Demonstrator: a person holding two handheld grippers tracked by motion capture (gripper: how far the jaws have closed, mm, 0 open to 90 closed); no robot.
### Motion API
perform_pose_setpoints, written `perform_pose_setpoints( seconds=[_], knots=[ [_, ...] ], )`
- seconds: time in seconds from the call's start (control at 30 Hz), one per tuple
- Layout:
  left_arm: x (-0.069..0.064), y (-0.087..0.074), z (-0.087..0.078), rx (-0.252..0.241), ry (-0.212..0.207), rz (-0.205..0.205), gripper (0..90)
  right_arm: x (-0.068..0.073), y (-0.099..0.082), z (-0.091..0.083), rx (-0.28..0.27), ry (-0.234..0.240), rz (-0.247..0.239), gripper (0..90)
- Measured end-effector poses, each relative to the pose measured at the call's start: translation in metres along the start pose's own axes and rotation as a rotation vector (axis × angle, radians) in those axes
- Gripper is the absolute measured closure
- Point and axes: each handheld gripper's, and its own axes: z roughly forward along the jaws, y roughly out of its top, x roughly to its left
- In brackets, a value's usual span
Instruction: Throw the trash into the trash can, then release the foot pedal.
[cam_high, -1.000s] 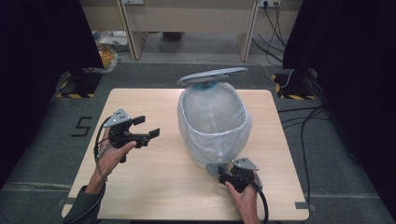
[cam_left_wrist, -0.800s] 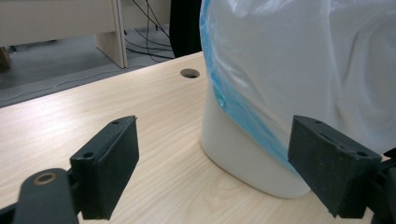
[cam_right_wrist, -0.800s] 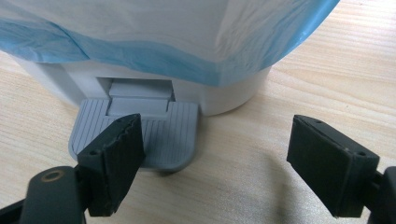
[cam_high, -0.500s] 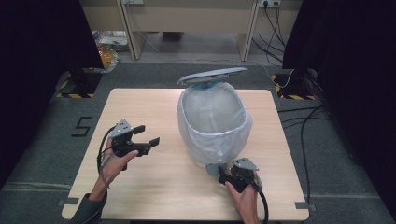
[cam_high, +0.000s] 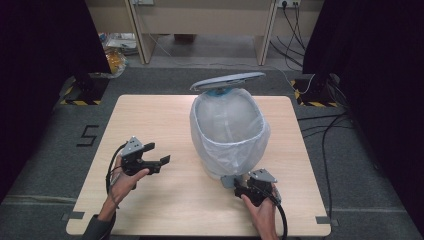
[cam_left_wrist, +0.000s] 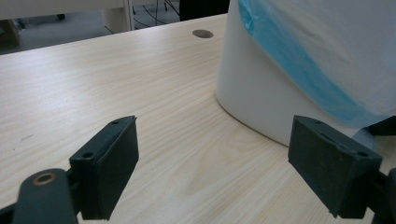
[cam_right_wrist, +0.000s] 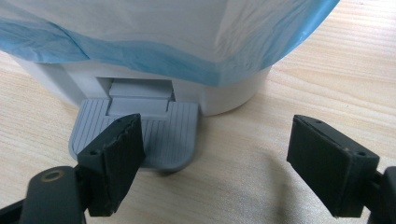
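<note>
While the lid (cam_high: 228, 80) is standing up, pressing the stiff grey pedal (cam_right_wrist: 140, 133) with one right gripper (cam_right_wrist: 233, 163) finger, fingers wide; left gripper (cam_high: 150, 161) fingers wide too.

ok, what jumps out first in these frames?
The white pedal bin at the table's middle, lined with a pale bag and its grey lid standing open. At its base the right gripper rests with one open jaw on the grey pedal. The left gripper hangs open, off to the left.
</note>
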Motion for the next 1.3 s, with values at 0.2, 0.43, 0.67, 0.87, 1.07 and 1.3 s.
perform_pose_setpoints(
  seconds=[0.2, 0.43, 0.67, 0.87, 1.07, 1.3],
  knots=[
    [0.004, -0.012, 0.008, 0.038, 0.027, 0.011, 15.8, 0.0, 0.0, 0.0, 0.0, 0.0, -0.003, 18.8],
    [0.011, -0.031, 0.016, 0.122, 0.07, 0.002, 15.9, 0.0, 0.0, 0.0, -0.001, 0.0, -0.006, 18.8],
    [0.014, -0.045, 0.019, 0.207, 0.103, 0.023, 15.9, 0.0, 0.0, 0.0, -0.002, -0.003, -0.005, 18.8],
    [0.015, -0.053, 0.022, 0.278, 0.124, 0.027, 15.9, 0.0, 0.0, 0.0, -0.002, -0.002, -0.005, 18.8],
    [0.015, -0.057, 0.022, 0.294, 0.13, 0.03, 14.6, 0.0, 0.0, 0.0, 0.0, 0.001, -0.003, 18.8],
    [0.015, -0.057, 0.023, 0.294, 0.136, 0.025, 13.6, 0.0, 0.0, 0.0, -0.001, 0.002, -0.006, 18.8]
  ],
)
